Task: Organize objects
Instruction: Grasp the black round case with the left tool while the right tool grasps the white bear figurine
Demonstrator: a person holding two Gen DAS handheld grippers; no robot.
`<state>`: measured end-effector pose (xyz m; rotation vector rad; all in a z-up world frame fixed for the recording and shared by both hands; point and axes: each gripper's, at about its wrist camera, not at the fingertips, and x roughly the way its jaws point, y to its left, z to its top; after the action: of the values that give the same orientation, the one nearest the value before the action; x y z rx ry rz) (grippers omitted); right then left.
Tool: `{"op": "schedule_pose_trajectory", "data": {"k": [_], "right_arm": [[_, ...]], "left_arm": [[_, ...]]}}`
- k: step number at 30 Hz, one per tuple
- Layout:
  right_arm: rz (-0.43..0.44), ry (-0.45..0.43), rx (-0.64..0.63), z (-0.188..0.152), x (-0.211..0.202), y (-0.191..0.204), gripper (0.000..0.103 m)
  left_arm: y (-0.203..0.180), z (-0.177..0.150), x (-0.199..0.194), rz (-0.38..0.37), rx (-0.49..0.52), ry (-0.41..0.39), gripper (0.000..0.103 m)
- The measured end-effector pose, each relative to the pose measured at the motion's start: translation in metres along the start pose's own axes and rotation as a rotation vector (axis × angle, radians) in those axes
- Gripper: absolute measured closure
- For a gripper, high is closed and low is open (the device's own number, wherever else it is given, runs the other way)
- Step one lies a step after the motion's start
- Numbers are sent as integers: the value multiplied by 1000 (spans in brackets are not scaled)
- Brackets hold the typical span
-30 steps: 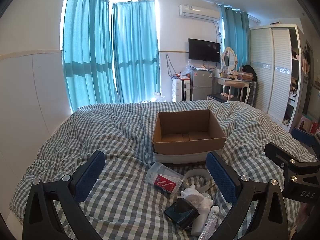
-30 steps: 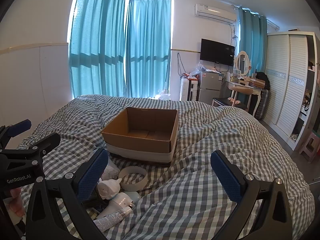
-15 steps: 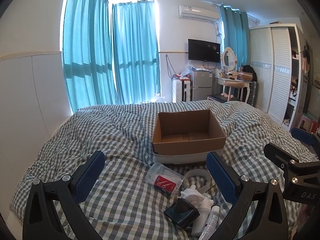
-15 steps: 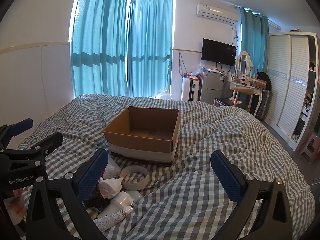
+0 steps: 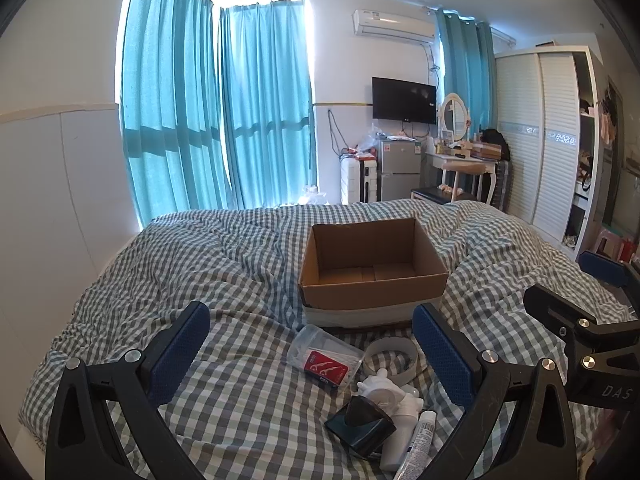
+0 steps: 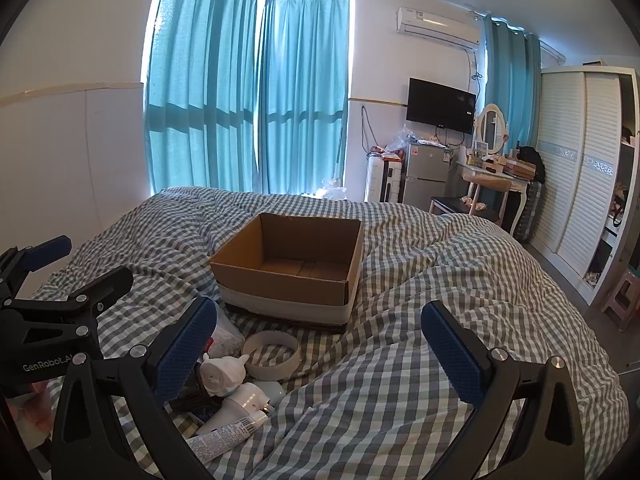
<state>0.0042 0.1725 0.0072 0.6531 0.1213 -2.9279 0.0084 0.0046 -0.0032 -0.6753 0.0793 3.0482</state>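
An open, empty cardboard box (image 5: 374,276) (image 6: 292,268) sits on the checked bed. In front of it lies a small pile: a clear plastic cup with a red pack (image 5: 326,362), a white tape ring (image 5: 394,354) (image 6: 272,354), a white figurine (image 5: 384,390) (image 6: 222,372), a black case (image 5: 360,424), a white bottle (image 6: 244,402) and a white tube (image 5: 418,446) (image 6: 224,438). My left gripper (image 5: 310,354) is open, hovering just behind the pile. My right gripper (image 6: 320,350) is open, to the right of the pile.
The checked duvet (image 6: 440,300) is rumpled with folds around the box. A white wall panel (image 5: 48,200) runs along the left of the bed. A fridge (image 6: 424,176), dressing table (image 6: 492,184) and wardrobe (image 6: 580,168) stand beyond the bed.
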Motion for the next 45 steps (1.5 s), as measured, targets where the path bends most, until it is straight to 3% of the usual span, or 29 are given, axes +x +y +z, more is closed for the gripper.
{"op": "schedule_pose_trajectory", "data": {"k": [25,32,39,43,44,45], "right_arm": [[14,44,-22,-9,15,2,0],[11,106,-24,-24,38,0,0],[9,175,-7,-40,61,-7,0],[14,202,-14,-48,72,-4,0],[15,207,-17,-49,74,-4,0],[15,213,-19,-50,76,-3,0]], "left_arm": [[-8,-22,25,-29,17,92,0],[-16,-45,52,-80,11,201,0],[-27,-84,87,-138,56,388,0],[-29,-98,101,-131,71,440,0],[-30,-99,103,-138,72,445,4],[-30,-101,104,-146,73,453,17]]}}
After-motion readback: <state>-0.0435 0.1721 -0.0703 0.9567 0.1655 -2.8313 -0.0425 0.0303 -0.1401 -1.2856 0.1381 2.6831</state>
